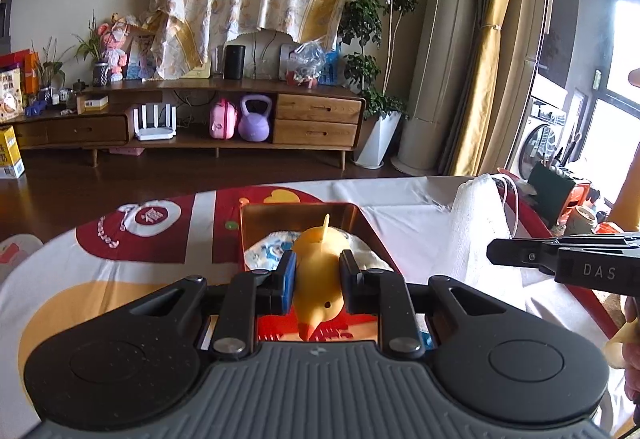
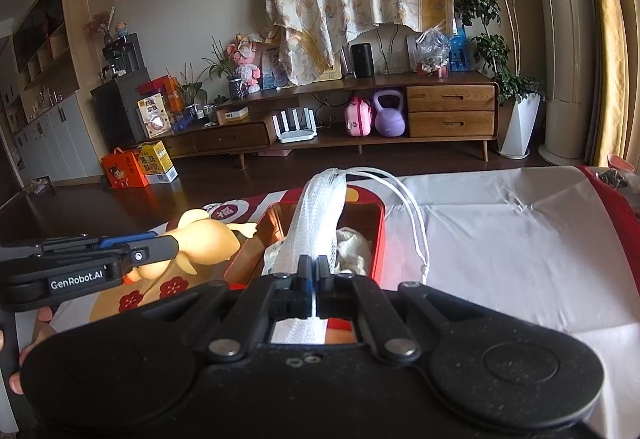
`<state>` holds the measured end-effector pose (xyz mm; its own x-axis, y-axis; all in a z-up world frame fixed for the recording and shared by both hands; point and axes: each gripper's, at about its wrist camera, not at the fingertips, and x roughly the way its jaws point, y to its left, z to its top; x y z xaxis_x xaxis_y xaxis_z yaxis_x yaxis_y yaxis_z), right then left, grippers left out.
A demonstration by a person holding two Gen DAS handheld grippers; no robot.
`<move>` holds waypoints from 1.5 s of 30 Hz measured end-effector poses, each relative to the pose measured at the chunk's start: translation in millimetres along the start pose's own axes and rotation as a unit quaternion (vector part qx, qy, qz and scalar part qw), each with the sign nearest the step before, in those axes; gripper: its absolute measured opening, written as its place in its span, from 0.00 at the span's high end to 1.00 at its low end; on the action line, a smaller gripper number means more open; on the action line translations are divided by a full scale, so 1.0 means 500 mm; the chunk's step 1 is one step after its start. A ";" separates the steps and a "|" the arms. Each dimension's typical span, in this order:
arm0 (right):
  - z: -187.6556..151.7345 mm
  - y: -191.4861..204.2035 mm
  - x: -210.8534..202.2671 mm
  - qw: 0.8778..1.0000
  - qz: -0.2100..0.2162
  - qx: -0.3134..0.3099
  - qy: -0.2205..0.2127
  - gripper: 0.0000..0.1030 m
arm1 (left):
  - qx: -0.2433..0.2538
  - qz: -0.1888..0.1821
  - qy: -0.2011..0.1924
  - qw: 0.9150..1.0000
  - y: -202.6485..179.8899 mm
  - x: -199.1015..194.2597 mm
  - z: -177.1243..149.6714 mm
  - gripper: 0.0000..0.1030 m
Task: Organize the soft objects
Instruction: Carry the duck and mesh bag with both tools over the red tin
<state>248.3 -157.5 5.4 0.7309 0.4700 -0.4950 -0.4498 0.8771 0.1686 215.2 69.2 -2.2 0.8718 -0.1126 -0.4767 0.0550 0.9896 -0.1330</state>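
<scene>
A: Left wrist view first. What does the left gripper (image 1: 316, 279) hold, and where are the edges?

B: Its jaws are clamped on a yellow rubber chicken (image 1: 320, 271), smooth and bulging between the blue pads, beak towards the camera and a thin tail spike pointing away. It hangs over the near end of a red tin tray (image 1: 300, 208) with a shiny copper-toned inside. Patterned cloth and a cream knitted piece lie in the tray. The tray sits well in from the table's (image 1: 404, 215) far edge; bare white cloth runs right of it to the red right-hand border.

A: And the right side?

B: The right gripper (image 1: 494, 251) comes in from the right edge, with a white mesh bag (image 1: 476, 223) by its tip, netted and crumpled.

A: Now the right wrist view.

B: The right gripper (image 2: 313, 266) is closed tight on the mesh bag (image 2: 320, 207), which rises as a ribbed white strip over the tray (image 2: 379, 235), its white cords looping down over the tray's right wall. The left gripper (image 2: 176, 245) enters from the left with the chicken (image 2: 212, 235) left of the tray. To the right, the table (image 2: 520, 239) is open, creased white cloth up to its far edge.
</scene>
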 end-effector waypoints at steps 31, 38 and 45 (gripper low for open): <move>0.039 -0.032 0.282 0.997 0.001 -0.004 0.081 0.99 | 0.016 0.039 0.023 0.999 0.031 0.277 0.048 0.78; 0.023 -0.045 0.317 0.995 -0.006 -0.006 0.104 0.99 | 0.013 0.043 0.048 0.998 0.033 0.328 0.028 0.78; 0.010 -0.049 0.346 0.993 -0.011 -0.006 0.120 0.99 | 0.011 0.045 0.079 0.996 0.038 0.370 0.013 0.78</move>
<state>388.3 -97.2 -80.0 0.5975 0.4130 -0.6874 -0.4424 0.8847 0.1471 380.6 67.8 -87.4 0.7869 -0.0352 -0.6160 -0.0072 0.9978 -0.0662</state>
